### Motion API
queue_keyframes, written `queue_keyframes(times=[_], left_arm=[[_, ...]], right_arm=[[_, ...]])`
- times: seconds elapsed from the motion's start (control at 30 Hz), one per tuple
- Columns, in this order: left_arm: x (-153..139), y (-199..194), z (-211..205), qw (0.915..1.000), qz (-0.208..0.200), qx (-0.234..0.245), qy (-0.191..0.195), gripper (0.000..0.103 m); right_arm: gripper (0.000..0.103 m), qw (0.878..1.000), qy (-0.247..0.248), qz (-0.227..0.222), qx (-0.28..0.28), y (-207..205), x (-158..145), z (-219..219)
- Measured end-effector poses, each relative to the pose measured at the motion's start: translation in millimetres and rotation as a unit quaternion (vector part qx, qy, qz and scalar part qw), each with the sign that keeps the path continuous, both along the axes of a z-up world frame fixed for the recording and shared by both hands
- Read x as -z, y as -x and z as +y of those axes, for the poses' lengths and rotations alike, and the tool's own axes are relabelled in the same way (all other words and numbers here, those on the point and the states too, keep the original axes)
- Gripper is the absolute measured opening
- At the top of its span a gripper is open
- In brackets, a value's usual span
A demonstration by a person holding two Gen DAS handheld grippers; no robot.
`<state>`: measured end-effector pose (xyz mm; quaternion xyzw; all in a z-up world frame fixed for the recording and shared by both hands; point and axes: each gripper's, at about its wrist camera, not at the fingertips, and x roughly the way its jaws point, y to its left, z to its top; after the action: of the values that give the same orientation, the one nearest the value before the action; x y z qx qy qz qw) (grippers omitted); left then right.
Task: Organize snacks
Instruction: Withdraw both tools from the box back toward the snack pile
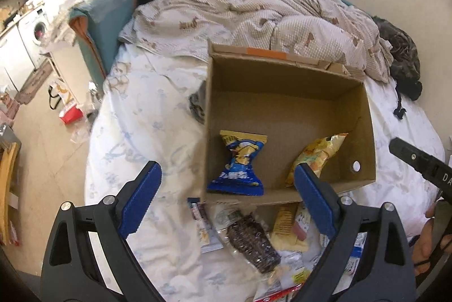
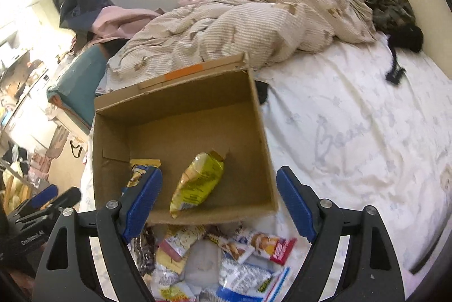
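An open cardboard box (image 1: 282, 70) (image 2: 180, 104) sits on the bed. Inside lie a blue and yellow snack bag (image 1: 240, 163) (image 2: 139, 169) and a yellow snack bag (image 1: 316, 155) (image 2: 197, 183). A heap of loose snack packets (image 1: 254, 239) (image 2: 220, 259) lies on the sheet in front of the box. My left gripper (image 1: 227, 200) hovers over the box's near wall, open, with nothing between its blue pads. My right gripper (image 2: 219, 203) hangs over the same near edge, also open and empty. The right gripper's black tip (image 1: 418, 160) shows in the left wrist view.
A rumpled beige duvet (image 1: 254, 16) (image 2: 248, 16) is piled behind the box. A dark garment (image 1: 401, 56) (image 2: 387, 5) lies at the far right of the bed. White patterned sheet (image 2: 353, 132) spreads right of the box. Left of the bed are a teal cushion (image 1: 107, 19) and cluttered floor.
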<state>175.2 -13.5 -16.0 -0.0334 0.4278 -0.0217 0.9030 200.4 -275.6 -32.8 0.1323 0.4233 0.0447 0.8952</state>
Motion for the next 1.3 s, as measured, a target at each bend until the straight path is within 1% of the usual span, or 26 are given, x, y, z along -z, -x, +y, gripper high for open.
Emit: queue_keyframes(times=[0.1,0.2,0.23,0.37,0.47,0.6,0.77,0.83,0.9,1.0,1.1,1.17,1.23,1.3], left_arm=[[-6.0,11.1,5.6,0.9999,-0.011,-0.008,-0.002,0.094],[-8.5,21.7,8.9,0.9999,-0.012,-0.011,0.001,0.101],[-8.7,25.3,9.8,0.9999,-0.012,-0.012,0.002,0.102],[-6.7,38.6,12.7,0.9999,-0.003,-0.013,0.005,0.102],[-3.2,47.1,15.6,0.9998,0.006,-0.020,0.003,0.102],[6.6,56.5,21.7,0.9989,0.032,-0.033,0.009,0.102],[31.7,63.7,27.1,0.9947,0.089,-0.042,0.028,0.102],[46.2,63.8,23.9,0.9913,0.120,-0.036,0.041,0.102],[62.3,61.0,21.7,0.9860,0.151,-0.040,0.060,0.102],[78.6,49.7,17.3,0.9789,0.178,-0.058,0.082,0.102],[88.7,32.2,9.0,0.9728,0.194,-0.076,0.101,0.101],[97.5,21.9,3.3,0.9674,0.206,-0.095,0.112,0.101],[110.1,11.4,-3.5,0.9619,0.223,-0.109,0.115,0.101],[123.3,3.0,-11.6,0.9573,0.241,-0.117,0.108,0.101]], right_arm=[[0.086,1.000,0.006,0.003,0.013,14.0,-0.5,-3.5],[0.086,1.000,0.004,0.003,0.004,25.7,-1.3,-2.2],[0.086,1.000,0.002,0.002,0.002,30.0,-2.0,-1.9],[0.086,1.000,-0.002,0.009,-0.008,47.1,-1.7,-0.4],[0.086,1.000,-0.002,0.017,-0.005,58.6,1.8,-1.7],[0.086,0.999,-0.021,0.037,0.000,71.8,7.8,-8.4],[0.086,0.994,-0.067,0.081,0.012,82.2,24.1,-19.9],[0.086,0.993,-0.074,0.090,0.016,85.5,27.9,-20.5],[0.086,0.992,-0.081,0.097,0.018,87.4,30.4,-22.1],[0.086,0.991,-0.087,0.099,0.020,89.0,31.5,-24.3],[0.086,0.990,-0.095,0.102,0.025,89.4,32.9,-28.1],[0.086,0.989,-0.103,0.106,0.030,88.1,34.9,-31.0],[0.086,0.987,-0.110,0.111,0.035,86.7,37.4,-33.2],[0.086,0.986,-0.116,0.114,0.037,85.5,40.1,-34.7]])
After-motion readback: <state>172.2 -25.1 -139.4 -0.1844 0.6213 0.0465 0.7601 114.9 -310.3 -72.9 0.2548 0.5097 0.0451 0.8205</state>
